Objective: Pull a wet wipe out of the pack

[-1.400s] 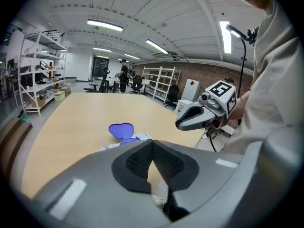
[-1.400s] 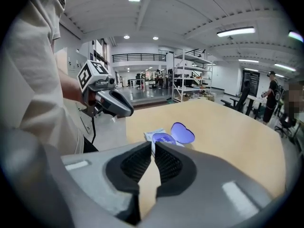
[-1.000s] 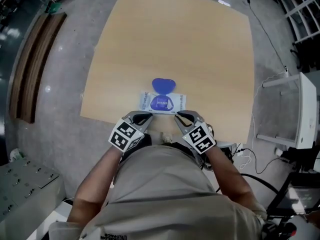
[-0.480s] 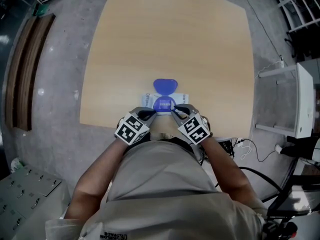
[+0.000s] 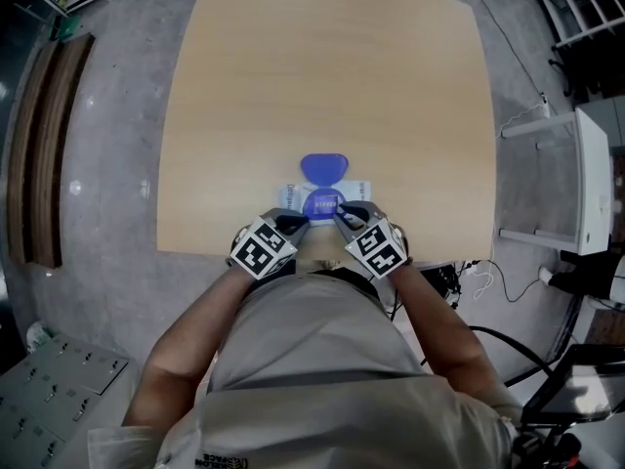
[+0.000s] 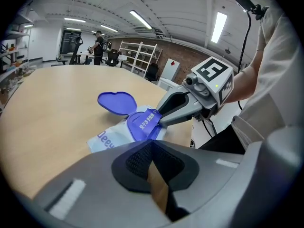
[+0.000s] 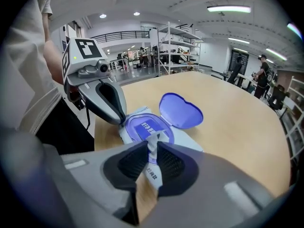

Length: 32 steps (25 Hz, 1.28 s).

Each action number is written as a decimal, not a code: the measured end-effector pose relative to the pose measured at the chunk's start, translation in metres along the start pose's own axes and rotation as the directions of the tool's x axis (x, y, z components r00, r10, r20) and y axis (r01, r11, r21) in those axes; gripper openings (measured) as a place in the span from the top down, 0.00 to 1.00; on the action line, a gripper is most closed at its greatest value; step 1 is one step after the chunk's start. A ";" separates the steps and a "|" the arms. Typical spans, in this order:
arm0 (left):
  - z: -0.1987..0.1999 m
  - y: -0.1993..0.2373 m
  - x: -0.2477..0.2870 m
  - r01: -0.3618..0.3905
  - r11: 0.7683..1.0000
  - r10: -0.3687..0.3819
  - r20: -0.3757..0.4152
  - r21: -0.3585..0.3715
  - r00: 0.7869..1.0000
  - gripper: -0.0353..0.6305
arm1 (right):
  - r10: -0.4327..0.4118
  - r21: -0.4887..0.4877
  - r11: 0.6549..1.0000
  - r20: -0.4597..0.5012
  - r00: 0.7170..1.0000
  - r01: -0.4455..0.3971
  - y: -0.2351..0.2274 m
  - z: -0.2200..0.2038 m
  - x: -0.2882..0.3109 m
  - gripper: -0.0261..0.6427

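The wet wipe pack [image 5: 332, 195] lies flat near the table's front edge, its blue heart-shaped lid [image 5: 323, 168] flipped open toward the far side. A blue label [image 7: 146, 128] covers the round opening. My left gripper [image 5: 296, 223] is shut with nothing in it, and its tips are at the pack's left side [image 7: 117, 117]. My right gripper [image 5: 342, 219] is shut too, with its tips over the opening. In the right gripper view a small pale tab [image 7: 155, 137] shows just past the right gripper [image 7: 153, 145]. I cannot tell whether the tips touch it. The left gripper [image 6: 151, 144] points at the pack [image 6: 107, 137].
The pale wooden table [image 5: 322, 76] stretches far beyond the pack. A white rack [image 5: 584, 198] and cables [image 5: 488, 291] stand to the right on the grey floor. Wooden boards [image 5: 44, 135] lie at the left. Shelving and people are far off in the room.
Both grippers came down and forward from the table's front edge onto the pack, with their tips closing in on it from either side. Both stayed shut. The pack has not moved.
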<state>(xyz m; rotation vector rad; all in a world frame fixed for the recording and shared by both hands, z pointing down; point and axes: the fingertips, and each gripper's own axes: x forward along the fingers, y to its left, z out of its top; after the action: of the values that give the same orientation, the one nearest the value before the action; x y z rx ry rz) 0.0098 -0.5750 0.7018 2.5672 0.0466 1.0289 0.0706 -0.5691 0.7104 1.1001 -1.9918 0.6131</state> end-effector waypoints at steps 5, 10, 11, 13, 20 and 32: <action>0.001 0.000 0.002 0.013 1.000 -0.013 -0.005 -0.006 1.000 0.94 | -0.026 -0.004 1.000 0.009 1.000 0.026 -0.004 0.003 -0.006 0.95; -0.002 -0.001 0.005 0.013 1.000 -0.013 -0.003 -0.015 1.000 0.94 | -0.035 0.014 0.999 0.033 0.999 0.035 -0.008 0.005 -0.017 0.96; -0.003 -0.001 0.005 0.011 1.000 -0.011 -0.002 -0.019 1.000 0.94 | -0.037 0.017 0.999 0.045 0.998 0.037 -0.008 0.007 -0.020 0.96; -0.005 -0.001 0.005 0.006 1.000 -0.006 -0.001 -0.025 1.000 0.94 | -0.043 0.024 0.999 0.061 0.997 0.041 -0.008 0.012 -0.027 0.96; -0.008 -0.004 0.005 -0.018 0.999 0.018 0.003 -0.035 1.000 0.94 | -0.072 0.030 0.997 0.101 0.992 0.069 -0.013 0.023 -0.050 0.96; -0.005 -0.008 0.008 -0.050 0.998 0.050 0.005 -0.042 0.999 0.94 | -0.123 0.041 0.992 0.207 0.971 0.117 -0.018 0.053 -0.103 0.96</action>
<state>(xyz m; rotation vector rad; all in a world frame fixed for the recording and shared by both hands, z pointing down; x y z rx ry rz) 0.0133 -0.5647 0.7074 2.5450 -0.0410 1.0293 0.0998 -0.5650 0.5971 1.3391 -2.0795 0.4794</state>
